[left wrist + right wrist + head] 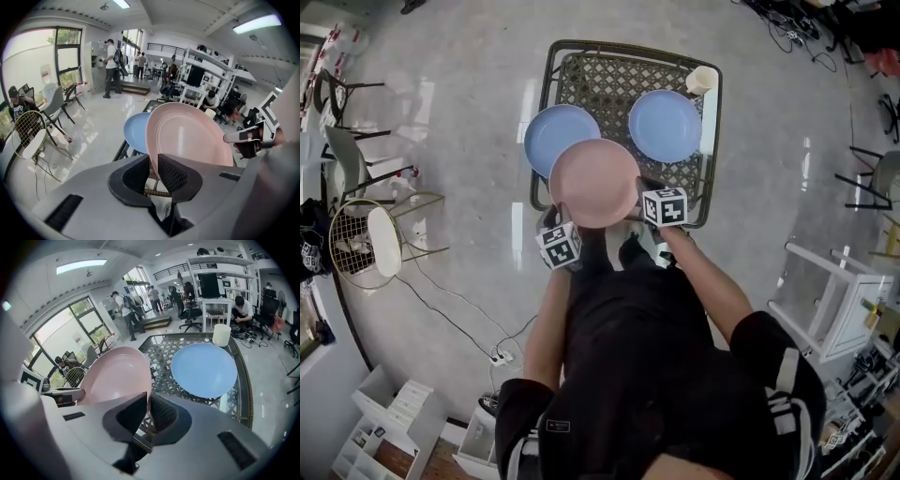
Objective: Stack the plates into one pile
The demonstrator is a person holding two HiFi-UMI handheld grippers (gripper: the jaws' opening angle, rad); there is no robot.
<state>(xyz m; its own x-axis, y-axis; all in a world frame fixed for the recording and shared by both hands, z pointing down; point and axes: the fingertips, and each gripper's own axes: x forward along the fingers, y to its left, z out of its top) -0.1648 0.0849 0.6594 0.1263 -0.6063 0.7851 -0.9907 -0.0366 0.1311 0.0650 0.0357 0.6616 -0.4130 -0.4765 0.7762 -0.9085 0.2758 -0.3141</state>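
A pink plate (594,183) hangs over the table's near edge, gripped from both sides. My left gripper (565,223) is shut on its near left rim, my right gripper (637,203) on its near right rim. In the left gripper view the pink plate (187,136) stands tilted between the jaws of the left gripper (153,171). The right gripper view shows the pink plate (117,376) pinched by the right gripper (147,409). Two blue plates lie flat on the table, one at the left (561,136) and one at the right (665,125).
The table (621,58) has a dark lattice top under glass. A white cup (701,80) stands at its far right corner. Wire chairs (370,239) stand on the floor to the left, a white stand (834,300) to the right. People move about far off.
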